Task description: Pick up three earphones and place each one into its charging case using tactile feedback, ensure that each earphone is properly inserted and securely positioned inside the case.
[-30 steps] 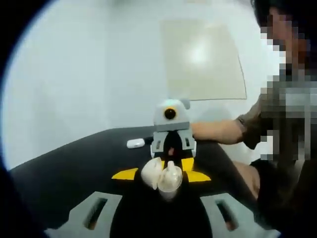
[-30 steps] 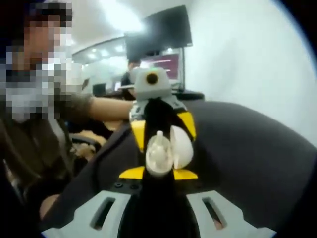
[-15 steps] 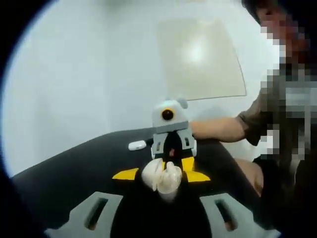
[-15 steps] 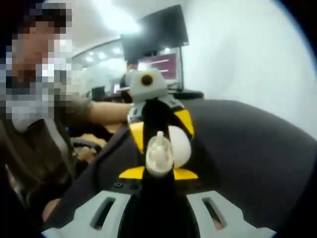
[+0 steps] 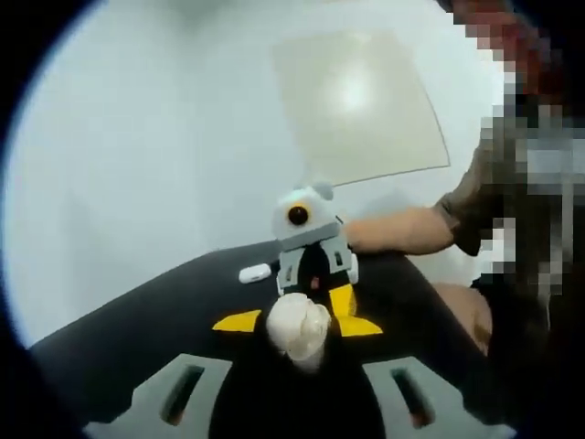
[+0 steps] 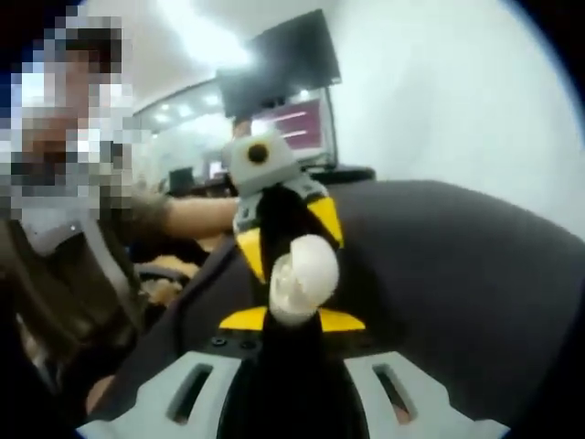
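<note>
With my left tool (image 5: 294, 331) and right tool (image 6: 294, 291) both clamped around the white charging case (image 5: 296, 327) held between them above the desk (image 5: 164, 311), one loose earphone (image 5: 254, 272) lies beyond them, so work remains.

You see a white charging case (image 5: 297, 326) held up over the black table, its lid nearly shut. A second white case (image 5: 255, 273) lies flat on the table's far edge.

White charging case (image 5: 297, 326); black table (image 5: 155, 320); yellow-tipped tongs (image 6: 291, 319).
</note>
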The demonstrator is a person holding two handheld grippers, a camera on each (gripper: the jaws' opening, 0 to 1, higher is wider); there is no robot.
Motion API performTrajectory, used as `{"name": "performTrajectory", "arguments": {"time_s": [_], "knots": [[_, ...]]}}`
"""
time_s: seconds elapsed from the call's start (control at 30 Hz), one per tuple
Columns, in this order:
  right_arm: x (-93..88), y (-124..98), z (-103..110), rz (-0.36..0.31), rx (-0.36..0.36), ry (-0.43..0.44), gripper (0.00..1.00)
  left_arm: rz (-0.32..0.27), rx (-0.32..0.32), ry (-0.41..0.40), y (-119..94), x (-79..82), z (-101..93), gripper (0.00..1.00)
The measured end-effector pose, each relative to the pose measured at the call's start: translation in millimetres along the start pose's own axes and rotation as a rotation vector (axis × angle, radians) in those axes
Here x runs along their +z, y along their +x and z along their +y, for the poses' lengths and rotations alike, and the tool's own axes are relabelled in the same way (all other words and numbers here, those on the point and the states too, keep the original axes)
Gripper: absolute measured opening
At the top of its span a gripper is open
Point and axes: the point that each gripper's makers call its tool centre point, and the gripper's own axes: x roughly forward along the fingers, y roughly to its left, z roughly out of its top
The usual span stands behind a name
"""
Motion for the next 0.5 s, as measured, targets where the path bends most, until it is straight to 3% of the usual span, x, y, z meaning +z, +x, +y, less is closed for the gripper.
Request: {"name": "performTrajectory", "arguments": {"time_s": [0.17,0.5], "knots": [[-0.6,0.1,-1.0,-0.001,-0.003,-0.001,0.2,0.065,-0.02,0.05,4.8,-12.0,-7.3,0.23],[-1.4,1.1,1.0,-0.001,-0.004,-0.011,0.2,0.044,-0.012,0.041,2.1,-8.5,-3.1,0.27]]}}
